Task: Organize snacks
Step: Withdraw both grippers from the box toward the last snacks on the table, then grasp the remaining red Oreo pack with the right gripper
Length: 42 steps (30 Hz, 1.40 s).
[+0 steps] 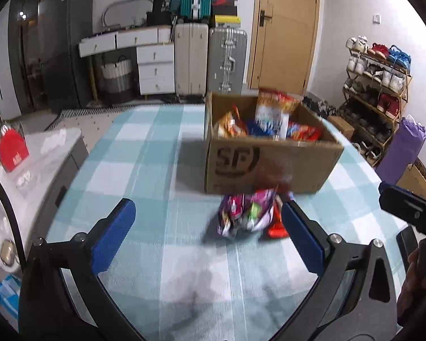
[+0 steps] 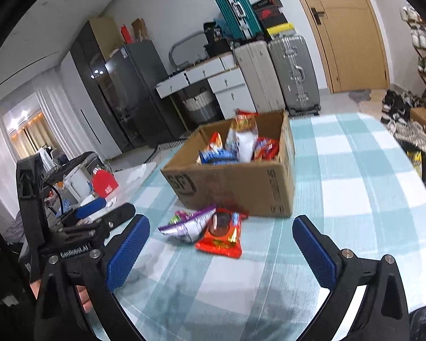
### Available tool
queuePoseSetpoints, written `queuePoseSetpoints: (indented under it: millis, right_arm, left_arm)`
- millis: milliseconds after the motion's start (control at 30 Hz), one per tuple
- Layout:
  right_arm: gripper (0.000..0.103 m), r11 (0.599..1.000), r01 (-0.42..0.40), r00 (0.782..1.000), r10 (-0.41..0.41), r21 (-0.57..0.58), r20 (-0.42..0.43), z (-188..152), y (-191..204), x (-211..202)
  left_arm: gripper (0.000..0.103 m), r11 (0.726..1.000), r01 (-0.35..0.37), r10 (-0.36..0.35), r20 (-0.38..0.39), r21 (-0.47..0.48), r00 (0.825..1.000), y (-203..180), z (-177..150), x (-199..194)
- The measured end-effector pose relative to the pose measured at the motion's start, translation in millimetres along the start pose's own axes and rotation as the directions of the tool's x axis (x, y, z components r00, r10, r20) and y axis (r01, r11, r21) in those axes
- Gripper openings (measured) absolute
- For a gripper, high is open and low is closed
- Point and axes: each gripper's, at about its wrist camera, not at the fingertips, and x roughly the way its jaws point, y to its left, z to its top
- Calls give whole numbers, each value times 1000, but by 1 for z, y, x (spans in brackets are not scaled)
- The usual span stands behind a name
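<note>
1. Far left in the left wrist view there's a red gift bag [image 1: 12,150] sitting on a pale side counter [image 1: 47,147], off the edge of the checked tablecloth [image 1: 144,153].
2. The left gripper [image 1: 208,231] has its blue pads spread about as wide as they go, with nothing between them, just bare cloth.
3. A purple snack bag [image 1: 242,213] lies on the cloth just ahead of that gripper's right-hand pad, blurry, with a red-orange snack bag [image 1: 275,228] tucked behind it, right up against the pad.
4. Behind both sits the cardboard box [image 1: 269,167], top open. It's stuffed with snack packets [image 1: 272,115], orange, red, blue and white, some poking above the rim.
5. From the right wrist view, the right gripper [image 2: 221,234] is also wide open and holding nothing.
6. The purple bag [image 2: 189,224] and the red-orange one [image 2: 221,240] lie side by side, touching, ahead of the spread fingers and just in front of the box [image 2: 241,187].
7. Further right it's only tablecloth [image 2: 355,170].
</note>
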Motion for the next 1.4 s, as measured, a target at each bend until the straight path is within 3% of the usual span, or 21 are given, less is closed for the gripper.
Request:
queuePoseSetpoints:
  millis: [433, 700, 833, 933, 1067, 1133, 1200, 1333, 1400]
  right_arm:
    - [102, 999, 15, 986, -9, 33, -166, -19, -9, 61]
    - [102, 999, 28, 968, -32, -21, -249, -18, 2, 109]
    - [90, 991, 73, 954, -102, -114, -281, -16, 14, 130]
    - [87, 981, 100, 929, -153, -169, -336, -19, 20, 148]
    - [77, 971, 98, 928, -168, -218, -332, -17, 29, 160]
    - [63, 964, 100, 927, -181, -248, -329, -18, 33, 164]
    - [59, 956, 99, 924, -191, -276, -331, -19, 39, 165]
    - [42, 970, 57, 931, -137, -238, -338, -20, 38, 163]
    - [40, 978, 45, 935, -114, -205, -336, -21, 36, 161]
  left_arm:
    - [102, 1000, 18, -20, -105, -21, 994, 15, -38, 34]
    - [102, 1000, 25, -27, -133, -19, 991, 21, -46, 36]
    - [102, 999, 27, -31, -140, -33, 990, 27, -46, 37]
    - [102, 999, 23, -29, -143, -47, 989, 34, -45, 36]
    - [102, 997, 9, -20, -155, -71, 988, 43, -47, 39]
    - [102, 996, 6, -19, -156, -84, 988, 47, -48, 38]
    - [102, 996, 7, -21, -166, -89, 986, 49, -49, 39]
    - [102, 996, 8, -24, -175, -91, 984, 49, -52, 40]
    - [102, 996, 12, -28, -182, -87, 983, 46, -53, 41]
